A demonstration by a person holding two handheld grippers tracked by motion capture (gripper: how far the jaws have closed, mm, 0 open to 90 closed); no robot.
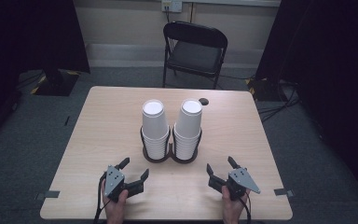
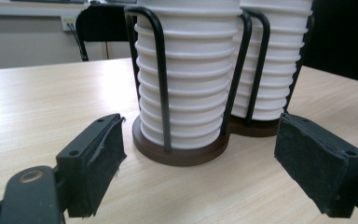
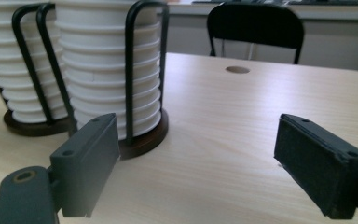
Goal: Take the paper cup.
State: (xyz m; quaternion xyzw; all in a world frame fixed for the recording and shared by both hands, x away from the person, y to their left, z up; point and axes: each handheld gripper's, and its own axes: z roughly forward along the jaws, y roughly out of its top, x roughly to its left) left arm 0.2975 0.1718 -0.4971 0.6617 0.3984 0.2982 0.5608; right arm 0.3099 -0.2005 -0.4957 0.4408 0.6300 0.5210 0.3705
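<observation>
At table centre: 2 cup stacks (image 1: 154, 127) upright, bases up; left gripper (image 1: 134, 173) | right gripper (image 1: 220, 169): jaws apart, empty

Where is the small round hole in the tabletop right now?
In the high view the hole sits near the table's far edge, just right of the right cup stack and in front of the black chair.

A light wooden table (image 1: 107, 121) with rounded corners stands on grey carpet (image 1: 23, 140), a small round hole (image 1: 203, 101) near its far edge. Beyond it, a black folding chair (image 1: 194, 51) faces the table. The far wall (image 1: 121, 23) is pale, with a socket (image 1: 171, 5) high up. Black curtains (image 1: 326, 70) hang at left and right, and cables (image 1: 272, 109) trail on the floor at the right.
</observation>
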